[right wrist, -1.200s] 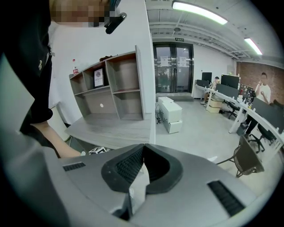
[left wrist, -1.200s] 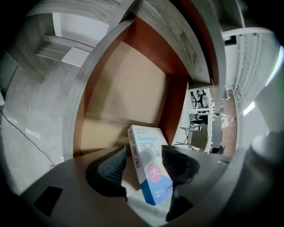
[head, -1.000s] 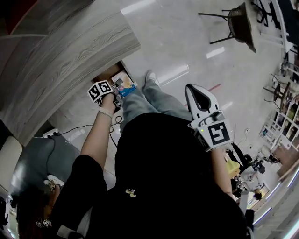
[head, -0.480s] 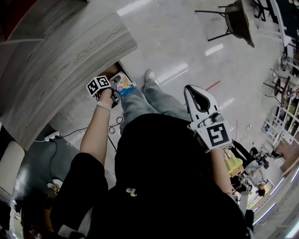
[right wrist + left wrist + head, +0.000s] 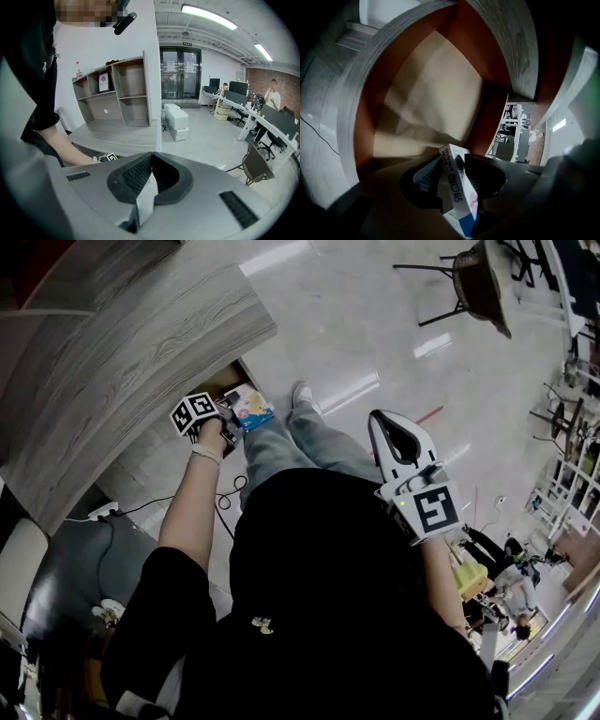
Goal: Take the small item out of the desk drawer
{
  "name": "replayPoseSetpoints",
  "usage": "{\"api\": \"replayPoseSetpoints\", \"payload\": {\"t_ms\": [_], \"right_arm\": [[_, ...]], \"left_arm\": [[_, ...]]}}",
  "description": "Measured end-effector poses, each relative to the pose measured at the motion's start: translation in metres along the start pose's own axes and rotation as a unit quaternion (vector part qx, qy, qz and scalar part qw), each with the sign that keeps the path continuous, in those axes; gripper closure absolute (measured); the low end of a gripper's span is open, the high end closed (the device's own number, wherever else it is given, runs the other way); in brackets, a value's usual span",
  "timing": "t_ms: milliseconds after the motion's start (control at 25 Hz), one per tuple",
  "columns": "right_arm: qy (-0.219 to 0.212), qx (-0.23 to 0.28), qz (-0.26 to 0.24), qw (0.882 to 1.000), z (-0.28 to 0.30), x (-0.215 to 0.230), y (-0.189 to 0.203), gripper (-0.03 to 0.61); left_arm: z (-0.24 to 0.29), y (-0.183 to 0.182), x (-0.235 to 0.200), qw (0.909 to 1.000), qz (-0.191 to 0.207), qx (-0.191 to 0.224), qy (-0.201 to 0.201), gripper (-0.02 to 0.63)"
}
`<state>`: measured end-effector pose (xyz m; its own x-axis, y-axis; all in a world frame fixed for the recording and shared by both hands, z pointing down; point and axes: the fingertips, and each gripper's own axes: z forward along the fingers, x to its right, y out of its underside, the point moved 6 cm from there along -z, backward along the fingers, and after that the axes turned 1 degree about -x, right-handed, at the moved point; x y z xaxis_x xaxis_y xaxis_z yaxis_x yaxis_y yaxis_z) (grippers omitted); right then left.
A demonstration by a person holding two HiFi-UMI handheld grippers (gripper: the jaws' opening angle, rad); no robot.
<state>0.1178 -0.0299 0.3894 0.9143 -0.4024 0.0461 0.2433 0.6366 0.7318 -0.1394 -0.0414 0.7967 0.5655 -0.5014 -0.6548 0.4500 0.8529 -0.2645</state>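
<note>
Under the grey wood desk (image 5: 122,343) a drawer (image 5: 217,383) stands pulled out. My left gripper (image 5: 228,410) reaches into it, and its jaws are closing on a small white and blue box (image 5: 251,409). In the left gripper view the box (image 5: 457,190) stands on edge between the two ribbed pads (image 5: 425,176), which press on its sides, with the drawer's brown inside (image 5: 431,93) beyond. My right gripper (image 5: 383,416) is held away from the desk at waist height, shut with nothing in it. Its tips (image 5: 151,153) meet in the right gripper view.
The person's legs (image 5: 300,442) and a shoe (image 5: 302,393) are on the pale floor right beside the drawer. A black cable (image 5: 141,503) runs along the floor at the left. A chair (image 5: 473,282) stands far off. A shelf unit (image 5: 117,89) shows in the right gripper view.
The left gripper has shifted slightly up and towards the desk at the drawer, with the box staying at its jaws. The right gripper has barely moved.
</note>
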Motion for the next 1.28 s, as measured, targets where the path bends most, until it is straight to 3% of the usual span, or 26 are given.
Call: {"api": "replayPoseSetpoints", "payload": {"t_ms": [320, 760, 1040, 1280], "right_arm": [[-0.014, 0.019, -0.007, 1.0, -0.007, -0.002, 0.001, 0.581], [-0.05, 0.061, -0.018, 0.997, -0.013, -0.001, -0.008, 0.581], [-0.089, 0.088, -0.032, 0.992, -0.015, -0.004, -0.023, 0.581], [-0.126, 0.114, -0.046, 0.984, -0.016, -0.009, -0.039, 0.581]], "left_arm": [[-0.019, 0.007, 0.01, 0.9986, -0.018, 0.036, 0.034, 0.499], [-0.064, 0.014, 0.038, 0.9921, -0.002, 0.104, 0.069, 0.511], [-0.105, 0.035, 0.068, 0.9834, 0.011, 0.147, 0.105, 0.512], [-0.15, 0.048, 0.102, 0.9695, 0.026, 0.195, 0.146, 0.512]]}}
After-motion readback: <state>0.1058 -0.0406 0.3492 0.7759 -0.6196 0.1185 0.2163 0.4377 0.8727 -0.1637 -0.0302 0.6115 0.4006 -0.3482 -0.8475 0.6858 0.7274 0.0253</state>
